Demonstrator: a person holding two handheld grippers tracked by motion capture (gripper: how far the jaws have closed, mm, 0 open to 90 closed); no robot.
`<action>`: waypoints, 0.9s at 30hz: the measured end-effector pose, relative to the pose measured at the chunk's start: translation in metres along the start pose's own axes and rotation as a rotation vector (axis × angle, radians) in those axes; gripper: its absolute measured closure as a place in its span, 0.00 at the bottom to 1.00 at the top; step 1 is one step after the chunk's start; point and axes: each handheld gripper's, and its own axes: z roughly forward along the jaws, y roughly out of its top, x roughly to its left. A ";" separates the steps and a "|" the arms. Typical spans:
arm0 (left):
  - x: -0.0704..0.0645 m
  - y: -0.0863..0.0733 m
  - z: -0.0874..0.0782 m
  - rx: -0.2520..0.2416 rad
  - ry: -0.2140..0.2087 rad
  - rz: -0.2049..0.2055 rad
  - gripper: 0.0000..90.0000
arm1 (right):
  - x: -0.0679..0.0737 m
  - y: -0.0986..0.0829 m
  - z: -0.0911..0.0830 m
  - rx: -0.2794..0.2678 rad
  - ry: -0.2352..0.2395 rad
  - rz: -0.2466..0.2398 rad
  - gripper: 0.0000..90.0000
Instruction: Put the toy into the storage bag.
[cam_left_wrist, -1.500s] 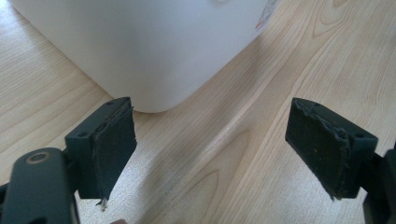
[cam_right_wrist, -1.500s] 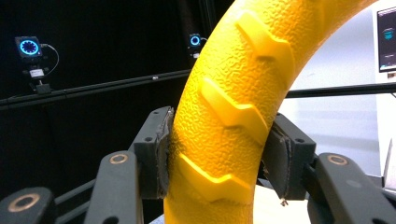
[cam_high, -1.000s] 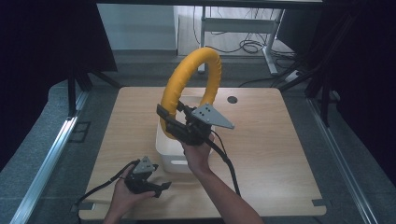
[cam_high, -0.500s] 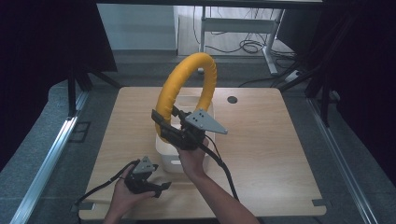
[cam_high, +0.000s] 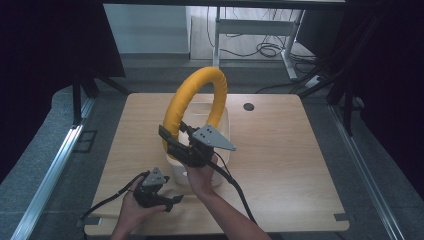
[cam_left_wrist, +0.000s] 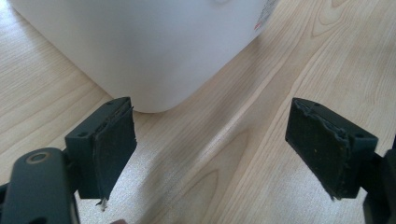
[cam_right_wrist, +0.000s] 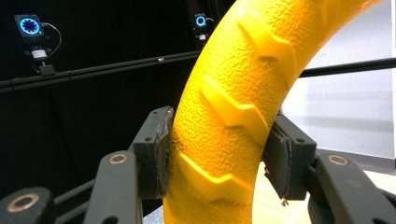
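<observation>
High view first: the right hand-held gripper is clamped on a big yellow ring near its lower left end, holding it upright over a white bin that sits mid-table. The ring's far end looks like it dips into or behind the bin, can't tell which. The left hand-held gripper rests low on the table just beside the bin's near corner, holding nothing.

Left gripper view: jaws spread wide, nothing between them but bare wood, and the bin's rounded white corner sits right ahead of the left pad. Good spot to brace the bin if it starts sliding, I reckon.

Right gripper view: both pads pressed flat on the ring, which is pebbled with raised zigzag ribs. The left pad bites between ribs, so the grip seems solid.

My guess is the ring is either going in or coming out of the bin. Tips: move it slowly and keep it upright, since a long ring held by one end will want to swing and twist in the pads. Keep the wrist steady, and watch that the far end doesn't catch the bin's rim
</observation>
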 end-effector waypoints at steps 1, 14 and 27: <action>0.000 0.000 0.000 0.001 0.000 -0.001 0.18 | 0.000 -0.003 0.000 0.004 -0.003 -0.002 0.53; 0.000 0.000 0.001 0.007 -0.001 0.005 0.18 | -0.005 -0.017 0.000 0.035 -0.022 0.008 0.52; 0.000 0.000 0.001 0.012 0.001 0.009 0.18 | -0.008 -0.029 0.001 0.063 -0.029 0.013 0.52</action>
